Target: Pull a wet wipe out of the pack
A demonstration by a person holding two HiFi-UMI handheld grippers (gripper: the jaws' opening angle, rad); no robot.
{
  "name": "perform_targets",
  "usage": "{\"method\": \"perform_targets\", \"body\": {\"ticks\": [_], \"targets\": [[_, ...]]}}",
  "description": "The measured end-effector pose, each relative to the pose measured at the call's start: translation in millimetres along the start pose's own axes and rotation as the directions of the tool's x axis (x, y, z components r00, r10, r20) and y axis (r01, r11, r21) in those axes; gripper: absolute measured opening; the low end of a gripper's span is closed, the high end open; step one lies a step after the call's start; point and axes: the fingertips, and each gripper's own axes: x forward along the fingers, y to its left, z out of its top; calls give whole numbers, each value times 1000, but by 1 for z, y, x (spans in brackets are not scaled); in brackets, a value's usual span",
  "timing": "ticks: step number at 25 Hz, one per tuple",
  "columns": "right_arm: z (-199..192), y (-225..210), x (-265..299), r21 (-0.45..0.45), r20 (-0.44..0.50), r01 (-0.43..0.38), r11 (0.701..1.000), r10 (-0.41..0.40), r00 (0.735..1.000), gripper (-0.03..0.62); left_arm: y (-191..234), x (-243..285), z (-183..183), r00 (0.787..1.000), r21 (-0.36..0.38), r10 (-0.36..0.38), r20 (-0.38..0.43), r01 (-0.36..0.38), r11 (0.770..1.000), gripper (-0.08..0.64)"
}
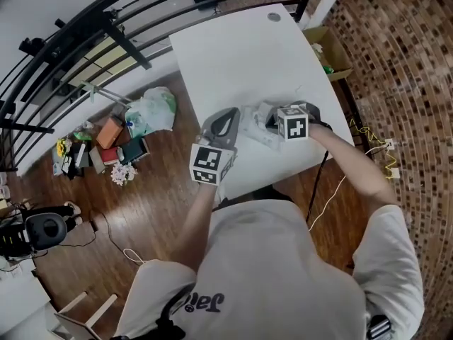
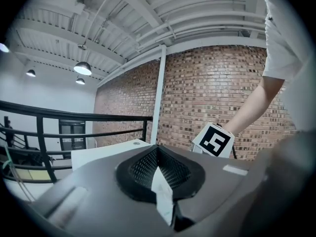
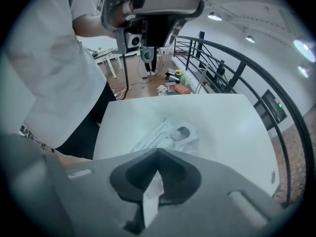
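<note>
The left gripper (image 2: 159,174) is pinching its fingers shut on a white sheet (image 2: 163,197), wipe or wrapper unclear. The pack (image 3: 168,136) is lying on the desk (image 3: 232,127) beyond the right gripper (image 3: 157,174), whose fingers are clamping what looks like a wet wipe (image 3: 150,199). It is probably limp, light and easily torn, so best held by its free edge. Only the right gripper view is showing the pack's open flap (image 3: 183,132).

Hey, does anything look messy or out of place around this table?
Yes: a jumble of bags, boxes and flowers litters the wooden floor beside the white table. The wipe pack on it looks rumpled.
</note>
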Motion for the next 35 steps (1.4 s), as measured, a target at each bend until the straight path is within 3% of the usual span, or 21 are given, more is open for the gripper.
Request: {"method": "perform_targets", "body": {"ticks": [5,10,14,17,19,21,23,26,28,30,33,35], "targets": [[19,-8,-21,33,58,46,998,-47,997,-8,-13,4,4,999,13,-40,5,40,999,15],[17,-23,-46,16,44,74,997,-75,996,-8,-17,8,6,999,3,-43,6,42,999,15],[4,-30,-72,126,87,88,988,-100,991,-7,-20,11,10,999,3,-51,12,51,999,15],[-22,-39,-89,235,79,139,962,-161,984,-5,-20,15,10,998,0,-57,14,57,998,15],[-55,-47,-89,321,44,192,927,-217,975,-3,-21,18,7,998,-4,-64,11,64,998,15],[-93,-52,-80,432,14,244,868,-276,961,-2,-25,21,3,997,-8,-76,1,76,997,15],[-127,-53,-67,553,-4,279,785,-332,943,0,-32,24,0,995,-11,-94,-14,94,996,15],[-167,-52,-48,703,-47,321,635,-408,912,8,-40,28,-3,992,-11,-120,-34,120,993,15],[-180,-52,-43,760,-71,342,553,-451,889,56,-43,28,-6,991,-14,-130,-40,130,991,15],[-180,-51,-50,777,-78,366,512,-499,863,60,-44,26,-8,989,-19,-140,-42,140,990,15],[-160,-46,-78,765,-56,414,494,-589,806,60,-47,18,-7,988,-26,-155,-25,154,988,15],[-134,-37,-101,763,-21,432,481,-650,760,22,-47,9,-2,987,-34,-160,-3,159,987,15]]}}
